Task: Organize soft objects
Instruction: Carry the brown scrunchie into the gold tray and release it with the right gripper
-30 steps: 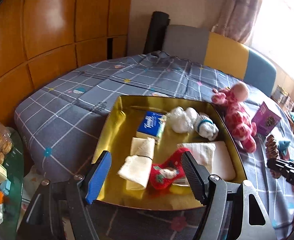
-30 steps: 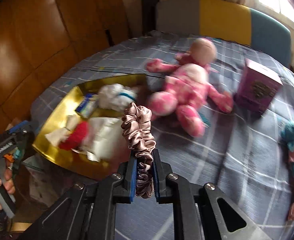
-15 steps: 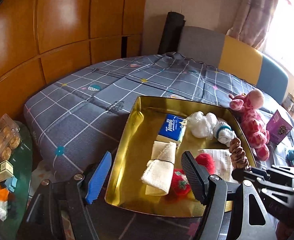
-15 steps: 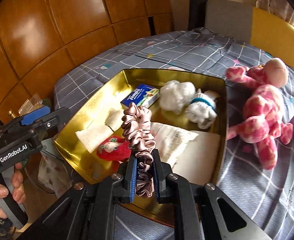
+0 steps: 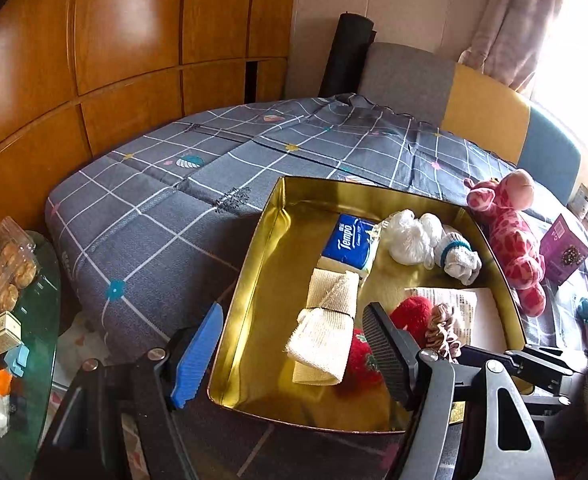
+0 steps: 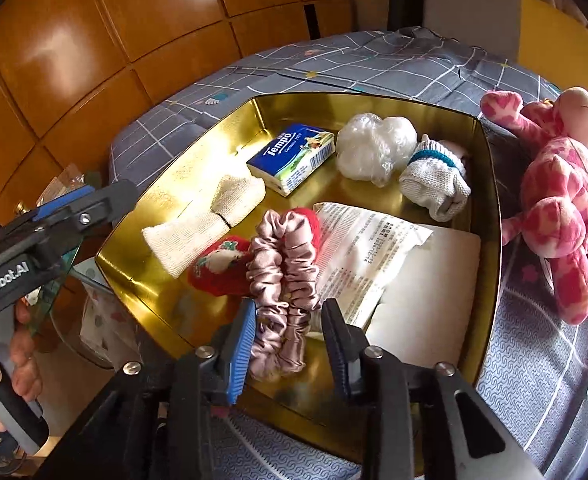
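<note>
Scrunchie (image 6: 283, 276) now in gold tray (image 6: 488, 216), right tongs (image 6: 287, 344) just parted, released, left tongs (image 5: 289, 352) apart, empty

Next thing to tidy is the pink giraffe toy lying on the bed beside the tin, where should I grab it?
Grip the pink giraffe toy across its body, coming from above with fingers either side. It lies flat on the blanket, legs splayed, and the body is its thickest, most central part.

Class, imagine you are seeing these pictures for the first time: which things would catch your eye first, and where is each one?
First the shiny gold tray on the grey checked bedspread, filled with small soft things. Next the pink satin scrunchie, lying in the tray's near part between the parted jaws of the right hand-held gripper, which have just been opening. Then the pink spotted plush toy, on the bedspread right of the tray.
</note>
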`<state>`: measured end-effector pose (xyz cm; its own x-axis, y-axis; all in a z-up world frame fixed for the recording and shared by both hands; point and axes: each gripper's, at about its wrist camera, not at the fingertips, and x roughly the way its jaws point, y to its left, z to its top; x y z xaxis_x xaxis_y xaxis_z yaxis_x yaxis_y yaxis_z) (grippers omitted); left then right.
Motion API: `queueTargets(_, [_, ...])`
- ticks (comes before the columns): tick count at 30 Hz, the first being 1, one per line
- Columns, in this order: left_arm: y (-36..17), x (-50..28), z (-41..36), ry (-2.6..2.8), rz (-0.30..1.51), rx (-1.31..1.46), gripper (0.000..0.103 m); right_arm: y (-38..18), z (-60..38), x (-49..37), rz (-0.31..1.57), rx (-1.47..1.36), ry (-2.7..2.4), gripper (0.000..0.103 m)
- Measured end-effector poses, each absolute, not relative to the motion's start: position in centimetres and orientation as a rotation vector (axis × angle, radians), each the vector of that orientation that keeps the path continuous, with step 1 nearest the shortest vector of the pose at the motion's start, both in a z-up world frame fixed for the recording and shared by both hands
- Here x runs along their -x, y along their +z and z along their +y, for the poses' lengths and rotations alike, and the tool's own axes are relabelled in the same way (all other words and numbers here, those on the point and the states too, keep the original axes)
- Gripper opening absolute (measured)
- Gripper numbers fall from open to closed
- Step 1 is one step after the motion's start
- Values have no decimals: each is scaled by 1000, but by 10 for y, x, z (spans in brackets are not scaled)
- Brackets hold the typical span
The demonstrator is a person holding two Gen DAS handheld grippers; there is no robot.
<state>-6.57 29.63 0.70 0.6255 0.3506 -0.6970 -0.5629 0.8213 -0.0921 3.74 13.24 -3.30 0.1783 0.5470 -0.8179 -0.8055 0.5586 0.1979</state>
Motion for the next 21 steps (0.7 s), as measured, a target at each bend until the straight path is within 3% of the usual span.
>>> queueTargets(21, [13, 62, 269, 492, 715, 247, 73, -14, 99, -19, 886, 288, 861, 39])
